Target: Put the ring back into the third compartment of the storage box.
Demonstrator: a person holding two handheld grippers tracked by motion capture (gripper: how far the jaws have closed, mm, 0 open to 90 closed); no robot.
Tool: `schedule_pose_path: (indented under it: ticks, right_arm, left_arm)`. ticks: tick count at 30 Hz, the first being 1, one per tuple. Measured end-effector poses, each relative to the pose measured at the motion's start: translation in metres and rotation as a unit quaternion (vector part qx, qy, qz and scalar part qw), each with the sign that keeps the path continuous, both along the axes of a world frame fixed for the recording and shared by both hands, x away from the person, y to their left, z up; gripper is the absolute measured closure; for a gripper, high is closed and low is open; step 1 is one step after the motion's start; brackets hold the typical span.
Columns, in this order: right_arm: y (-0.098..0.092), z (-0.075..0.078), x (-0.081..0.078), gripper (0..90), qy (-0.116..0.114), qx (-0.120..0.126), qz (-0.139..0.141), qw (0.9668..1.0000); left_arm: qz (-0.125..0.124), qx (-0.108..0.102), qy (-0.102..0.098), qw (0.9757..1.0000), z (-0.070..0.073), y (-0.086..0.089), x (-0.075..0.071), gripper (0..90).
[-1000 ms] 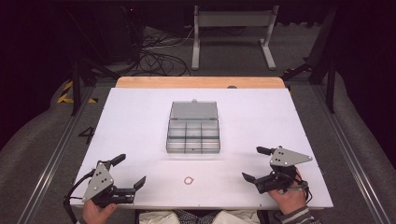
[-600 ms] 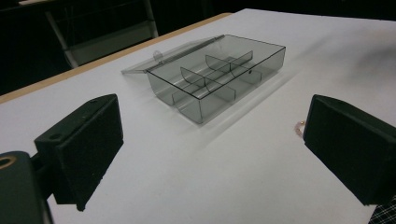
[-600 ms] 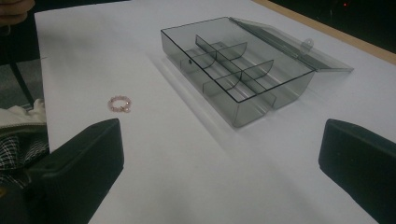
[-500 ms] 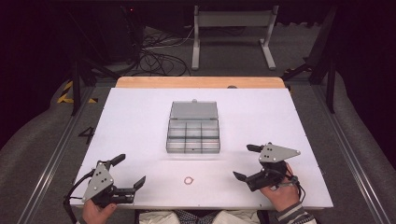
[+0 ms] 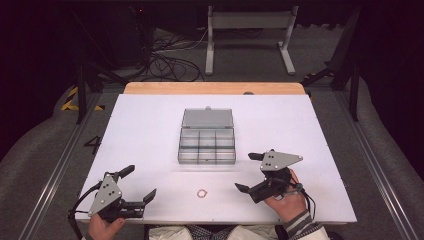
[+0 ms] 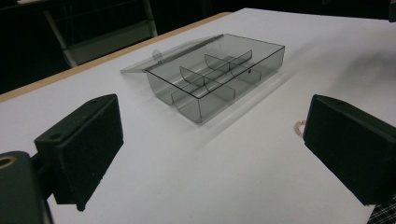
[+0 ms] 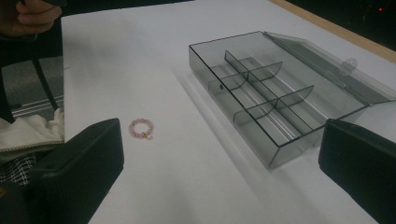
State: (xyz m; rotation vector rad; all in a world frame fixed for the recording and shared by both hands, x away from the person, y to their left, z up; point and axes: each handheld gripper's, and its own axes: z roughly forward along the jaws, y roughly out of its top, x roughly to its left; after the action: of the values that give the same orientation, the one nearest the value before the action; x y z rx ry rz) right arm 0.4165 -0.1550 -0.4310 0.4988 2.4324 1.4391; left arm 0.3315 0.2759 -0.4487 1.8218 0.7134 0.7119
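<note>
Both grippers hang over the near part of the white table (image 5: 150, 125) with their jaws spread wide and nothing between them. From there, the ring (image 5: 202, 193) is the thing to find: a small pinkish beaded loop, lying flat on the bare table just on the person's side of the box (image 5: 207, 145), near the table's front edge. In the right gripper view the ring (image 7: 141, 128) shows a small pale charm on its near side.

That box is clear grey plastic, split by dividers into small compartments, all of which look empty. Its lid (image 5: 207, 118) is thrown open and lies back flat on the far side. It sits square near the table's middle, apart from the ring.

To the box's near right, the right gripper (image 5: 251, 172) is held in a hand (image 5: 286, 201) with a striped cuff, its jaws pointing left toward the ring's side; one jaw tip comes close to the box's near right corner without touching it. To the box's near left, the left gripper (image 5: 137, 183) sits well apart from the box, over the table's front left corner, aimed right. Open table lies between each gripper and the ring.

Past the box, a wooden strip (image 5: 215, 88) edges the table's far side; beyond it are tangled cables (image 5: 165, 60) and a metal stand (image 5: 247, 30) on dark floor.
</note>
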Motion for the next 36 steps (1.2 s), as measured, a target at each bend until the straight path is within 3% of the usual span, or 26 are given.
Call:
schedule_pose_path:
  ticks: [25, 36]
  right_arm:
    - [0.04, 0.0, 0.004, 0.8, 0.008, -0.012, 0.04, 0.9991]
    - [0.046, 0.001, 0.003, 15.0, 0.052, -0.02, 0.047, 0.9973]
  left_arm:
    - [-0.003, -0.004, 0.005, 1.0, -0.001, -0.001, 0.0, 5.3]
    - [-0.004, -0.002, 0.006, 1.0, -0.001, -0.001, 0.0, 5.4]
